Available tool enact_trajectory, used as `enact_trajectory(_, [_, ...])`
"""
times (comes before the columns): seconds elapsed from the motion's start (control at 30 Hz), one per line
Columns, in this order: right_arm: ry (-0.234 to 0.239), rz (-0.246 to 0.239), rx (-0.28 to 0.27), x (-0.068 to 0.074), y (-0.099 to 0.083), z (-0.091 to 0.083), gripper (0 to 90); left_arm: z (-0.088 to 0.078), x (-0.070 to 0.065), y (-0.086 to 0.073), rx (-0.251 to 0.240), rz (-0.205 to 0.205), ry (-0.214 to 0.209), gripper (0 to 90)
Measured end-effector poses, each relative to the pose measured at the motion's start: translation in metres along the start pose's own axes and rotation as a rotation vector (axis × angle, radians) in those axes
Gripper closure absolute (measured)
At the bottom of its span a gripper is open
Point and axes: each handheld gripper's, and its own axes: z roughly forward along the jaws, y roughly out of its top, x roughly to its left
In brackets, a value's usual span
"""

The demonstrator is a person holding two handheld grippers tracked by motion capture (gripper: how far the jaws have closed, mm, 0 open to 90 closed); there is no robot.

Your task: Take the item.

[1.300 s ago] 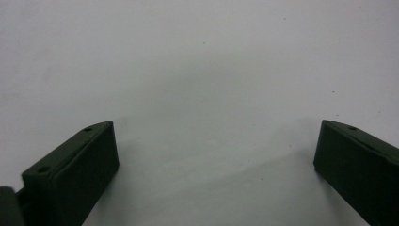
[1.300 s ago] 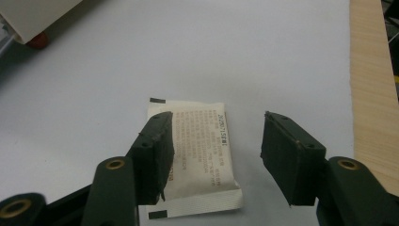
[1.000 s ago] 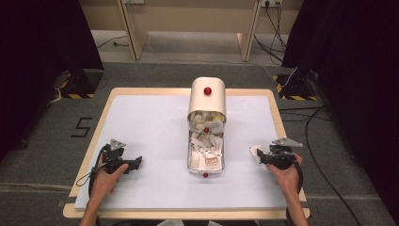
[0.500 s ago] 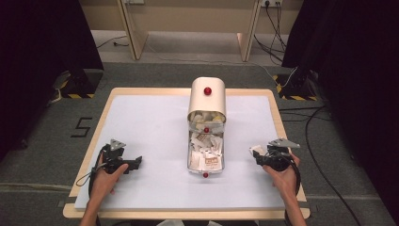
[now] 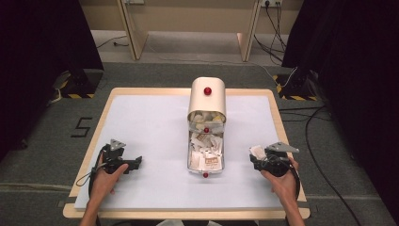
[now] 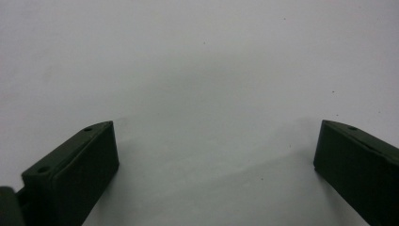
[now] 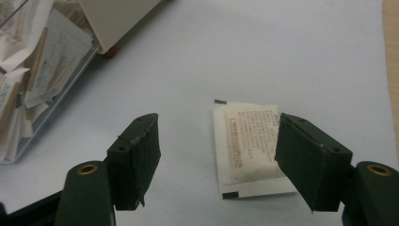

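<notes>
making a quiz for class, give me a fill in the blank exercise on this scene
1. The packet lies flat on the ____ table.
2. The right gripper has its jaws ____, nothing gripped.
3. The knob on the container is ____.
4. The left gripper has ____ between its jaws.

Missing words: white; open; red; nothing

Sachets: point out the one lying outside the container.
It is the single white sachet flat on the table between the open right gripper jaws, which have just been opening; all other sachets are piled inside the clear container.
</notes>
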Motion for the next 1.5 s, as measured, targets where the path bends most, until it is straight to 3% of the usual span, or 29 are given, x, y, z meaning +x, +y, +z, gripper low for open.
enact_trajectory(0.47, [0.033,-0.038,0.016,0.022,-0.016,-0.005,31.4,0.000,0.000,0.000,0.000,0.000,0.000,0.0])
enact_trajectory(1.5, [0.070,-0.102,0.043,0.041,-0.038,-0.023,31.1,0.000,0.000,0.000,0.000,0.001,0.000,0.0])
